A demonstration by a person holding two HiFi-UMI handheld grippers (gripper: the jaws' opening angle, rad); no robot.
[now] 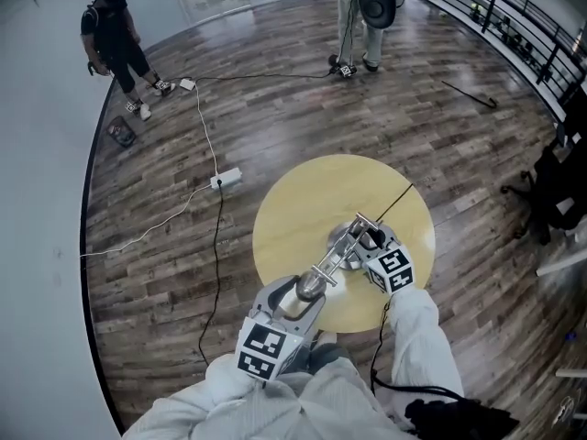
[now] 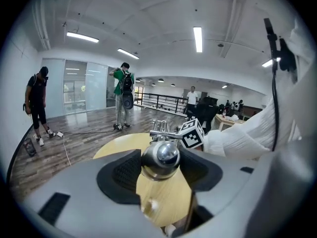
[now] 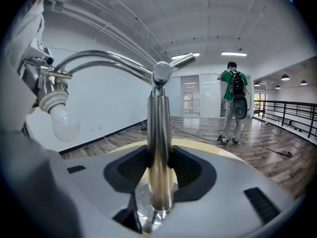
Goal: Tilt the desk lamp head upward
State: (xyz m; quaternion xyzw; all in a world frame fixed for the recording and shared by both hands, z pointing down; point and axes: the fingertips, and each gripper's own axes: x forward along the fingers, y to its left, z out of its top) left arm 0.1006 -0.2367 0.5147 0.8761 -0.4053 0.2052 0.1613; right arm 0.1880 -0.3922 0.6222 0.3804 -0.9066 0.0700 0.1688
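A chrome desk lamp stands on a round yellow table. Its arm reaches from the upright post toward me. My left gripper is shut on the lamp head, a shiny rounded cap held between the dark pads. My right gripper is shut on the upright post, just above the round base. In the right gripper view the curved arm runs left from the top joint to a white bulb that points downward. The right gripper's marker cube shows behind the head.
The lamp's black cord runs off the table's far side. A power strip and cables lie on the wooden floor. One person in black stands far left, another in green at the back. Railing and a dark chair lie at right.
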